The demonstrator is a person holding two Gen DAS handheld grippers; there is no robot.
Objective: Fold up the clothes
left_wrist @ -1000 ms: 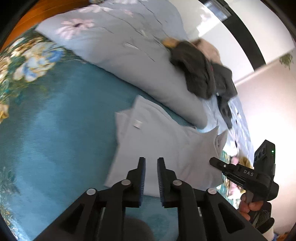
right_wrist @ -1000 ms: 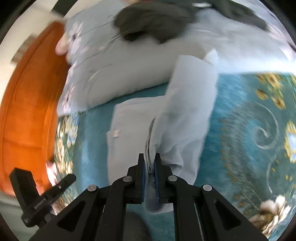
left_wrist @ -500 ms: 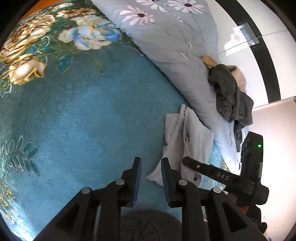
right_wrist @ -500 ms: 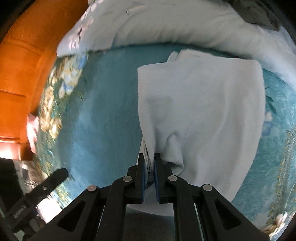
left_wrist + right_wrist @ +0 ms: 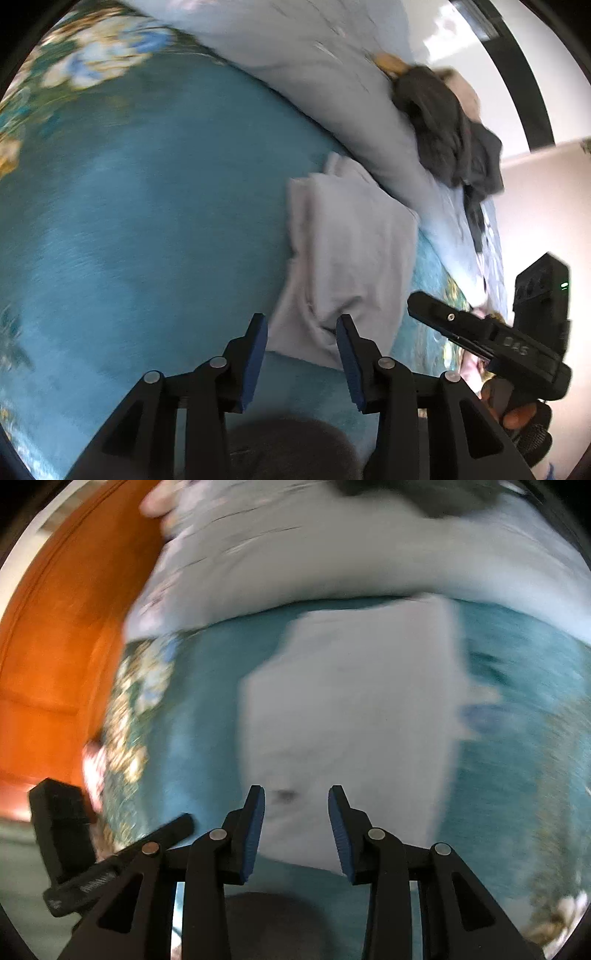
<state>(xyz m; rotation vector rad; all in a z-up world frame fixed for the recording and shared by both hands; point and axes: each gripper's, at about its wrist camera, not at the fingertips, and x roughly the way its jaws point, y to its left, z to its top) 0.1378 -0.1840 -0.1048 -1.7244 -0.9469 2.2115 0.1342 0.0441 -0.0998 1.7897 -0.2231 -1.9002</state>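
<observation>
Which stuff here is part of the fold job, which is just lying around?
Job:
- grey garment, folded on the bedspread
- left tongs and right tongs, both opening, no cloth pinched

Lying about:
- pillow
- dark clothes on it
- headboard

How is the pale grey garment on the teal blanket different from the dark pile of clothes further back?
The pale grey garment lies folded flat into a neat rectangle on the teal blanket; the dark pile of clothes is crumpled in a heap on the light floral quilt. The pale garment is light grey and close to both tongs; the dark pile is charcoal and far behind. Both are clothing resting on the bed, and nothing grips either.
</observation>
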